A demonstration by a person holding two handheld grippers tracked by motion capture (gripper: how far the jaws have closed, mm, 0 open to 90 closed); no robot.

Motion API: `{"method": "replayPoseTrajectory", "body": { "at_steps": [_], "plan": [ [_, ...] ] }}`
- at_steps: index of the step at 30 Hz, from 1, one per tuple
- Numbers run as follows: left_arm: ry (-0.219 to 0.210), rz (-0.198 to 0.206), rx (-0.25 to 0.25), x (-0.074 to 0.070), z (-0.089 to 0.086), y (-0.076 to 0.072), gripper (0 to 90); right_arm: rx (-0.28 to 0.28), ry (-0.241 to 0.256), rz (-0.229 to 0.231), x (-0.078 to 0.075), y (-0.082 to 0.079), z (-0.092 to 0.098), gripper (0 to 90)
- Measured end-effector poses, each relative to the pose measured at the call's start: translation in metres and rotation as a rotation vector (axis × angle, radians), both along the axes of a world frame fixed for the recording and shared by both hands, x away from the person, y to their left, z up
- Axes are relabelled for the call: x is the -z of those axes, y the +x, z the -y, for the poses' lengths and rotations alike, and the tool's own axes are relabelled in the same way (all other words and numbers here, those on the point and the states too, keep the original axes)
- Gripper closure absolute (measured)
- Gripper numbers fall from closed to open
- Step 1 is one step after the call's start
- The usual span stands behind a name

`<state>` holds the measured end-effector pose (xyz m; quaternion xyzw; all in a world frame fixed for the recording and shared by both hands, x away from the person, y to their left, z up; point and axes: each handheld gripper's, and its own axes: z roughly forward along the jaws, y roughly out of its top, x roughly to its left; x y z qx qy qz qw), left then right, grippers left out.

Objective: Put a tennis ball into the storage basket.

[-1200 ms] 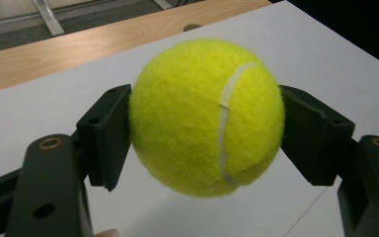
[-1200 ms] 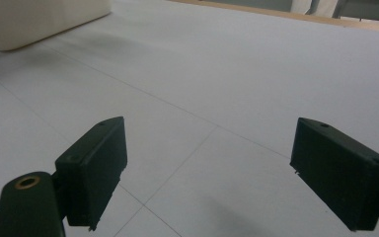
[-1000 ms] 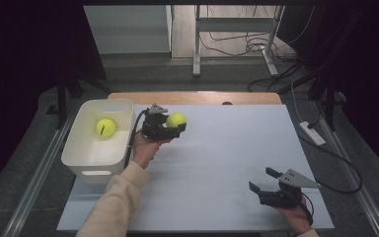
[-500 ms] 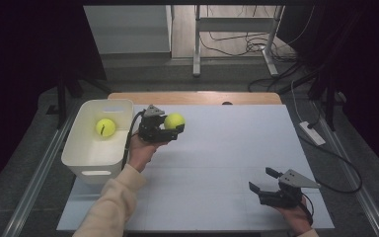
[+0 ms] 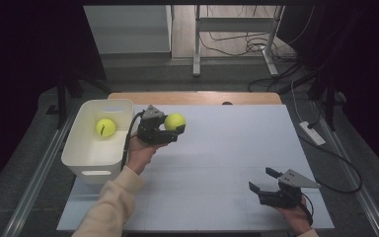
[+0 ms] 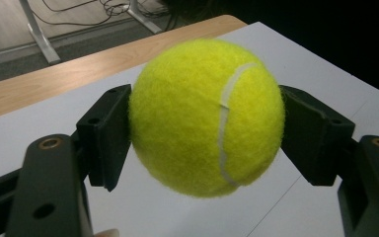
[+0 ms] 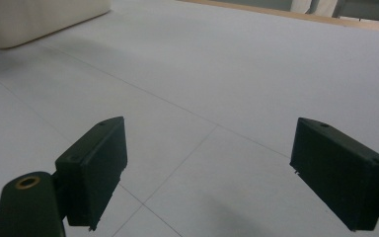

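Yellow-green tennis ball (image 5: pixel 174 121) carried in the left tongs (image 5: pixel 170 129), just beside the white bin (image 5: pixel 86 157).

Clamped between both black jaws in the left gripper view, lifted clear of the pale tabletop (image 5: pixel 227 163), level with the bin's near-side wall and not yet over its rim. Inside the bin, a second ball (image 5: pixel 105 127) already at rest. Well apart from the bin, at the tabletop's near edge, the right tongs (image 5: pixel 261 185) spread wide and holding nothing. Probably mid-transfer: next, a sideways carry over the rim, then a release above the free floor beside the second ball.
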<state>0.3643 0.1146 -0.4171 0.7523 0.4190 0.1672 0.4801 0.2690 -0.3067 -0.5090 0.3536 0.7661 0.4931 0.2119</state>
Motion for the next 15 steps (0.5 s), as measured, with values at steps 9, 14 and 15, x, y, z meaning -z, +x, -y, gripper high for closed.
{"method": "replayPoseTrajectory", "body": {
  "at_steps": [9, 14, 15],
  "plan": [
    [-0.018, 0.018, 0.011, -0.0061, -0.003, -0.0073, 27.1, 0.005, -0.004, 0.0, 0.0, 0.0001, -0.0003, 14.4],
    [-0.021, 0.025, 0.01, -0.0082, -0.0053, -0.0096, 27.0, 0.006, -0.005, 0.001, 0.0, 0.0, -0.0006, 14.4],
    [-0.02, 0.027, 0.007, -0.0087, -0.0058, -0.0102, 27.1, 0.006, -0.005, 0.001, 0.0, 0.0, -0.0006, 14.4]
  ]
}}
